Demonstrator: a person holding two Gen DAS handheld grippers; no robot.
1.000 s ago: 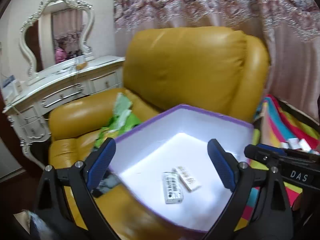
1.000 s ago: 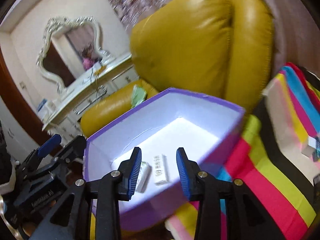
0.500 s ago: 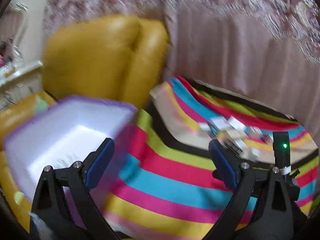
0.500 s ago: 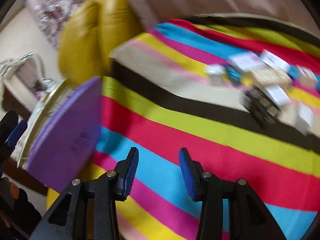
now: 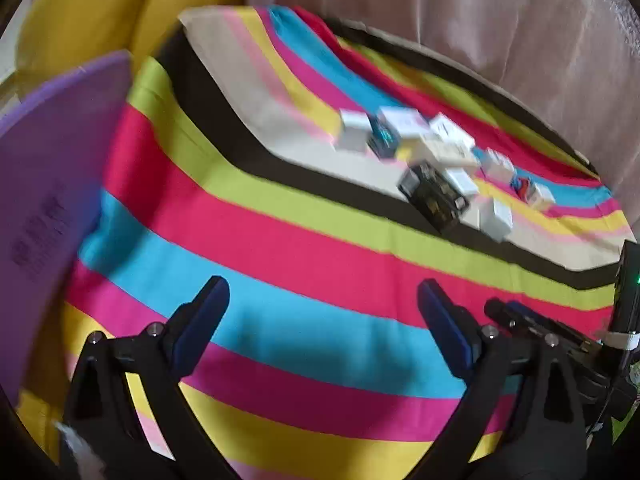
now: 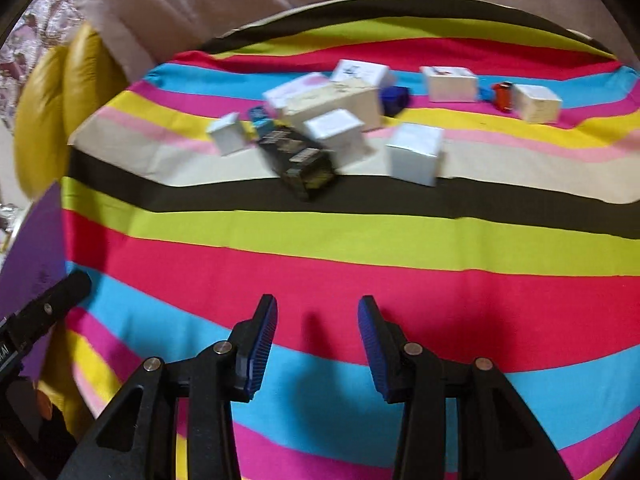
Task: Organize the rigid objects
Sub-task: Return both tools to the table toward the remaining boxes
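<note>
Several small boxes lie in a cluster on the striped cloth (image 6: pixel 400 248): a black box (image 6: pixel 298 156) (image 5: pixel 434 196), white cubes (image 6: pixel 416 154) (image 6: pixel 226 134), a long cream box (image 6: pixel 340 102), and a small red item (image 6: pixel 502 96) at the far right. My right gripper (image 6: pixel 318 300) hovers over the red and blue stripes, well short of the cluster, open with nothing between its blue pads. My left gripper (image 5: pixel 322 284) is spread wide and open over the blue stripe, also empty. The purple storage box (image 5: pixel 44 184) stands at the left edge, only its outer wall showing.
The cloth (image 5: pixel 300 248) covers a raised flat surface. A yellow leather armchair (image 5: pixel 80 20) sits behind the purple box at the upper left. A pink curtain (image 5: pixel 480 20) hangs close behind the surface. The other gripper's black body (image 5: pixel 540 328) shows at the lower right.
Both views have swung right and downward, from the purple box on the armchair to the striped cloth with the boxes. The right jaws stand slightly wider than a second ago.
</note>
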